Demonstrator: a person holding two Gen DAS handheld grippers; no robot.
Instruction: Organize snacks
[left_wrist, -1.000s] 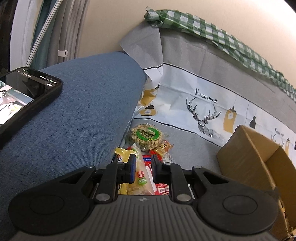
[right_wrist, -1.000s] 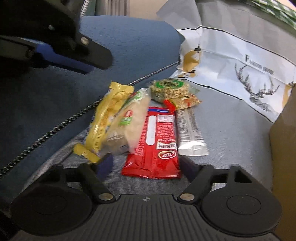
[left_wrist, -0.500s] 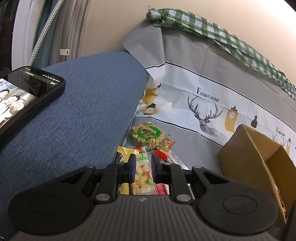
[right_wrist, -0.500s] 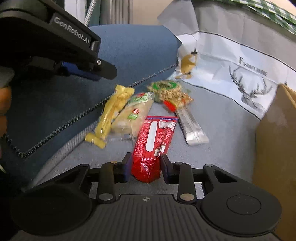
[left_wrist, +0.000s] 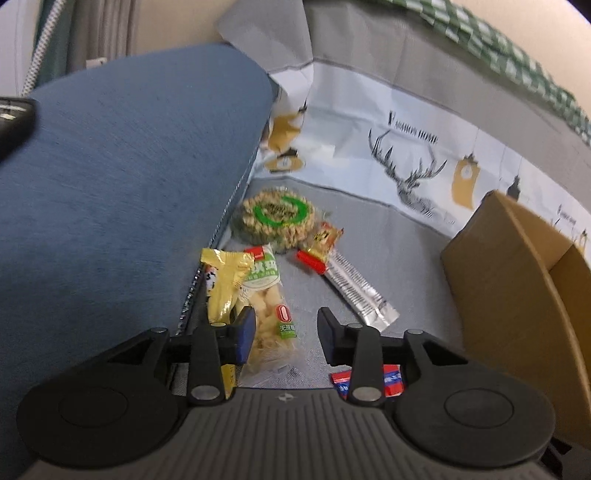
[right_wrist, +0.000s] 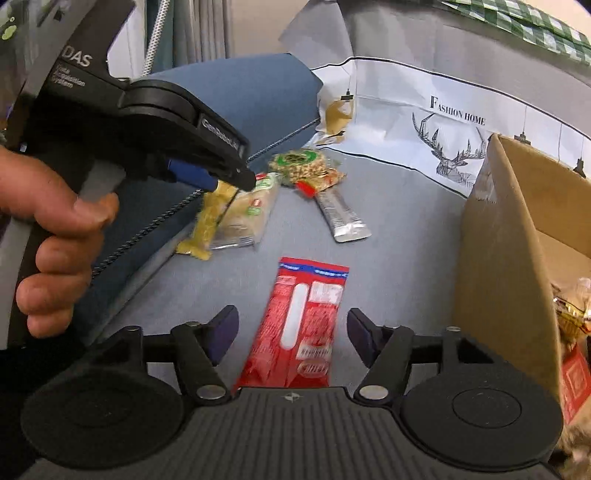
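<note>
Snacks lie on a grey sofa seat. My left gripper (left_wrist: 286, 328) is open above a clear packet of pale puffs (left_wrist: 271, 314), beside a yellow packet (left_wrist: 223, 280). Farther off lie a round green-labelled snack (left_wrist: 277, 218), a small orange-red packet (left_wrist: 319, 245) and a silver bar (left_wrist: 360, 291). My right gripper (right_wrist: 291, 332) is open, its jaws either side of a red packet (right_wrist: 301, 328) lying flat on the seat. The left gripper also shows in the right wrist view (right_wrist: 221, 173), over the yellow packet (right_wrist: 208, 221).
An open cardboard box (right_wrist: 517, 240) stands at the right, with some snacks inside (right_wrist: 572, 325). A blue sofa armrest (left_wrist: 110, 166) rises at the left. A deer-print cloth (left_wrist: 406, 155) covers the backrest. A phone corner (left_wrist: 14, 118) lies on the armrest.
My right gripper has opened and drawn back; the red packet it pinched now lies free, nearer the box. My left gripper has opened and dropped towards the puffs packet.
</note>
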